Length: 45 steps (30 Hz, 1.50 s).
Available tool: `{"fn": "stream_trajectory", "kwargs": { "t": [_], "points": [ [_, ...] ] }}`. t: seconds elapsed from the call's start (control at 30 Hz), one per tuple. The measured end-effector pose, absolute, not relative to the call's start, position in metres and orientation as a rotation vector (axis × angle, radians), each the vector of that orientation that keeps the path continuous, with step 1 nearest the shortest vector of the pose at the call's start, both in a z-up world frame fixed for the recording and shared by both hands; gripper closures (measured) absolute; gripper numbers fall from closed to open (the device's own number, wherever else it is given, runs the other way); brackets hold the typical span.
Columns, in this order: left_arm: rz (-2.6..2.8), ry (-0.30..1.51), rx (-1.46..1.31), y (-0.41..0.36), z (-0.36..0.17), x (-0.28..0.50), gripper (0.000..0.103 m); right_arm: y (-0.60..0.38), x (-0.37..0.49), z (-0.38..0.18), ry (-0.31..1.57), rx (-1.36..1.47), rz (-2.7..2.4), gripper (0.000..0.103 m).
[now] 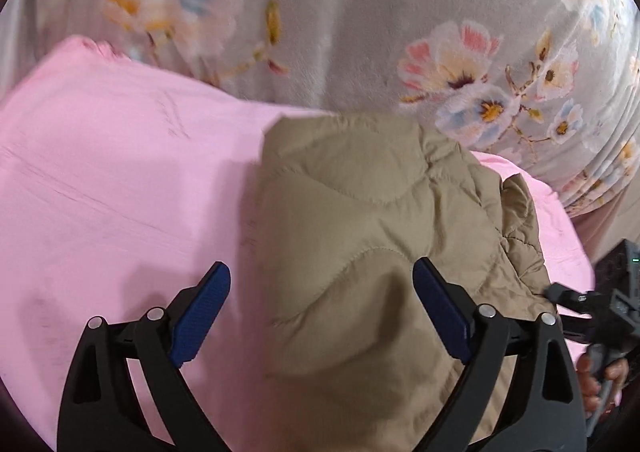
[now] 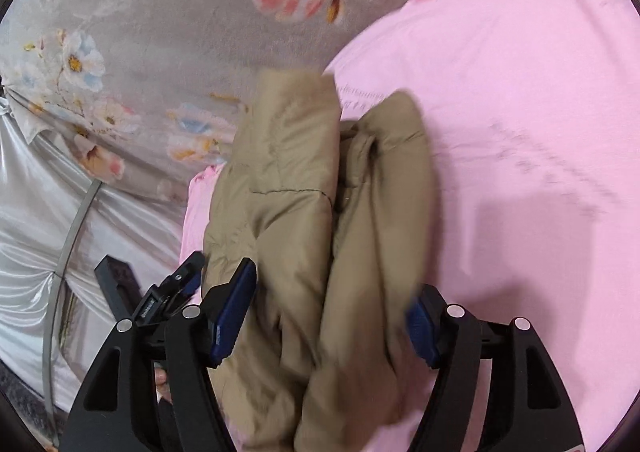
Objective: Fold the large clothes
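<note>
A tan quilted jacket (image 1: 360, 191) lies bunched on a pink sheet (image 1: 120, 171). My left gripper (image 1: 320, 268) stands wide open just above it, the left finger over the sheet and the right finger over the jacket's quilting, gripping nothing. In the right wrist view the jacket (image 2: 288, 155) is folded into two thick rolls. These bulge up between the fingers of my right gripper (image 2: 336, 280). Its jaws stand apart, and the cloth brushes the blue pads without being pinched. Each gripper shows at the edge of the other's view: the right gripper (image 1: 580, 300) and the left gripper (image 2: 176, 284).
A grey floral blanket (image 1: 360, 11) covers the bed beyond the pink sheet (image 2: 500, 91). Silvery satin cloth with a curved metal rod (image 2: 72, 236) hangs at the bed's side. A person's hand (image 1: 600, 376) holds the right gripper's handle.
</note>
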<state>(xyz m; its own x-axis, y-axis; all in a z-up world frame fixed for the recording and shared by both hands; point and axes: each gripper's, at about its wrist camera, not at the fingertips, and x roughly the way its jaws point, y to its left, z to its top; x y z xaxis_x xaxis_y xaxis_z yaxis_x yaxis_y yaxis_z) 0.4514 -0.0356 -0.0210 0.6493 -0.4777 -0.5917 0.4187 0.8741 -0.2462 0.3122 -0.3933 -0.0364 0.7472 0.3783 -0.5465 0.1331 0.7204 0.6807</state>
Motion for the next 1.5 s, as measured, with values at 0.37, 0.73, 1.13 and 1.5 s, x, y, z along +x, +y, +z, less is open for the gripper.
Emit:
{"fn": "stream_trajectory", "kwargs": {
  "t": [0.37,0.73,1.13,1.5],
  "points": [
    [-0.419,0.599,0.044,-0.103,0.065,0.429,0.080,-0.303,0.361,0.068,0.629,0.258,-0.005,0.097],
    [-0.337,0.714,0.109,-0.141,-0.016,0.489,0.102,-0.320,0.435,-0.030,0.781,0.299,-0.141,0.103],
    [-0.298,0.632,0.144,-0.156,-0.049,0.501,0.103,-0.319,0.447,-0.057,0.750,0.261,-0.157,0.103],
    [-0.268,0.615,0.170,-0.166,-0.059,0.505,0.103,-0.323,0.455,-0.068,0.758,0.291,-0.148,0.103]
  ]
}}
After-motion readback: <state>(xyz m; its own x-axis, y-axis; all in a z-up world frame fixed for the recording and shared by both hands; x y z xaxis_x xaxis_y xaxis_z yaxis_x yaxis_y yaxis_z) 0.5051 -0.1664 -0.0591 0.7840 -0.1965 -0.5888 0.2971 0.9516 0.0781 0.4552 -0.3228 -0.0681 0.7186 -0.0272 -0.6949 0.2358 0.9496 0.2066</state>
